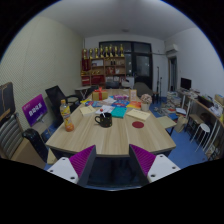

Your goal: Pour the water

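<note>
My gripper [112, 166] is held high above the near end of a long wooden table [110, 135]. Its two fingers with magenta pads [82, 162] stand wide apart and hold nothing. A dark kettle-like vessel [103, 119] stands on the table well beyond the fingers, left of centre. A bottle with an orange drink [68, 118] stands near the table's left edge. No cup can be told apart among the small things on the table.
Books and small items lie on the table's far half [128, 106]. Chairs stand along the left [58, 97] and right [205, 130] sides. Shelves [105, 60] stand against the back wall. A purple sign [35, 108] is at the left.
</note>
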Tool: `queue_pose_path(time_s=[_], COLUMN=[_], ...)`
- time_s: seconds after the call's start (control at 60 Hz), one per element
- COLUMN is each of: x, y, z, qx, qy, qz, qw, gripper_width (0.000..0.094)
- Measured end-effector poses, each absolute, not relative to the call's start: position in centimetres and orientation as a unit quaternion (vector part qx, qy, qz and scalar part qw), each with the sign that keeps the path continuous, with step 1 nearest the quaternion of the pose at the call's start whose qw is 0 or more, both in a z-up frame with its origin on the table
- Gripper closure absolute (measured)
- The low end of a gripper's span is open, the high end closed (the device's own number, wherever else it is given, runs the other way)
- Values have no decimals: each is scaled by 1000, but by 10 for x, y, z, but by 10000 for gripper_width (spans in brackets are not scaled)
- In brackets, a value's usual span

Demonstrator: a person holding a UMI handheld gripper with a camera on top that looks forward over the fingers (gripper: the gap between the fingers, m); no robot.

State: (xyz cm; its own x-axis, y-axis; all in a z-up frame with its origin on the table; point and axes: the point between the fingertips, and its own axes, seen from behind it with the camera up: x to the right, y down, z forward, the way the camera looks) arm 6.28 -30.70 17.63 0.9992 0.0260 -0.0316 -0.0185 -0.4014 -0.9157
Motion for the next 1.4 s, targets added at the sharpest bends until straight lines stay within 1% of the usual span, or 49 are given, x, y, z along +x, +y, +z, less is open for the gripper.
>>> queue_pose_path(time_s=[0.017, 0.05, 0.133, 0.15, 0.217, 0.283, 0.3, 0.35, 0.367, 0.417, 0.433, 0.45, 0.467, 0.483, 0.567, 0.583, 0.6, 0.633, 0.667, 0.683, 0.717, 0.75, 0.85, 0.967, 1.017, 1.033, 1.1, 1.233, 1.333, 1.35, 1.383, 1.4], x=[65, 64, 60, 45, 29, 3, 11, -22, -43, -67, -63, -85, -82, -108, -163, -167, -177, -200, -214, -221, -235, -240, -260, -264, -266, -267, -262, -263, -265, -266, -270, -270], y=[-297, -304, -289, -279, -266, -252, -247, -230, -225, -206, -197, -190, -181, -173, -125, -114, -104, -81, -60, -49, -29, -9, 35, 63, 71, 74, 86, 96, 102, 103, 106, 108], z=[174, 176, 171, 161, 152, 149, 152, 143, 138, 125, 121, 119, 116, 112, 104, 96, 96, 96, 97, 98, 100, 99, 92, 82, 84, 85, 83, 84, 81, 81, 82, 82], qx=[-836, -836, -836, -835, -836, -826, -822, -815, -816, -821, -820, -820, -819, -819, -817, -814, -812, -810, -807, -805, -797, -792, -789, -788, -783, -781, -775, -758, -773, -776, -784, -788], qy=[-1, 0, 8, 10, 9, -3, -9, -19, -19, -22, -24, -23, -24, -21, -23, -26, -29, -34, -38, -40, -46, -48, -37, -22, -21, -22, -18, -13, -7, -13, -22, -24], qz=[18, 14, 7, 5, 8, 14, 20, 26, 24, 25, 28, 27, 32, 32, 51, 53, 54, 48, 39, 36, 34, 31, 22, 18, 8, 6, -1, -2, 15, 17, 23, 28], qw=[548, 548, 549, 550, 549, 563, 568, 579, 577, 570, 571, 571, 572, 572, 574, 578, 580, 583, 587, 591, 601, 608, 612, 615, 621, 624, 632, 652, 634, 630, 619, 614], gripper_width=[202, 200, 203, 204, 206, 199, 200, 202, 202, 202, 200, 201, 203, 201, 200, 204, 206, 189, 152, 100, 83, 100, 106, 98, 101, 114, 447, 473, 476, 506, 509, 531])
